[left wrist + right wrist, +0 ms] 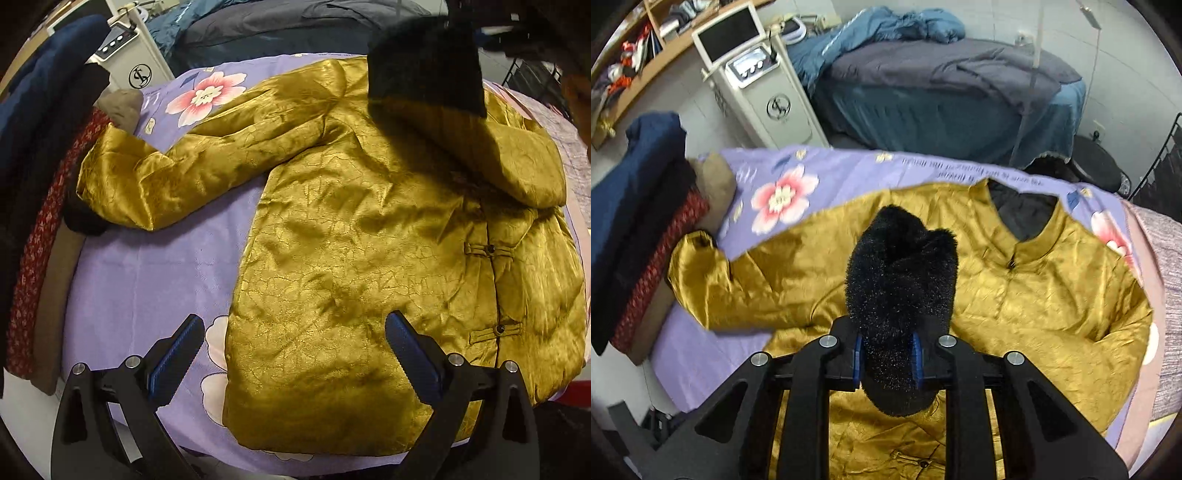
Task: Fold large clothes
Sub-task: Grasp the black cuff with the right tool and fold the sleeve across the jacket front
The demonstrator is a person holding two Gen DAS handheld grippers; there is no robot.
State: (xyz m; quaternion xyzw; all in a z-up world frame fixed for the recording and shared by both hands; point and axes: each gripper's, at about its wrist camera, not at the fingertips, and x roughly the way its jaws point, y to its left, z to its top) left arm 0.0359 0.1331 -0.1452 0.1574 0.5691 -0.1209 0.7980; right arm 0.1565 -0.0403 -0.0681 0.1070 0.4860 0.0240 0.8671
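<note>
A shiny gold padded jacket (pixel 351 258) lies front up on a purple floral sheet (pixel 147 277), its frog buttons (pixel 491 249) fastened. One sleeve (pixel 166 177) stretches out to the left. The other sleeve is lifted over the chest, and its black furry cuff (pixel 901 273) sits between the blue pads of my right gripper (pixel 888 343), which is shut on it. In the left wrist view that cuff (pixel 424 62) hangs above the collar end. My left gripper (pixel 295 321) hovers over the jacket's hem, open, with nothing between its fingers.
A stack of folded clothes (pixel 646 229), navy, black, red-patterned and tan, lies along the sheet's left edge. Behind the table stand a white machine with a screen (pixel 757 85) and a bed with blue and grey bedding (pixel 942 81). A dark stool (pixel 1097 166) stands at the back right.
</note>
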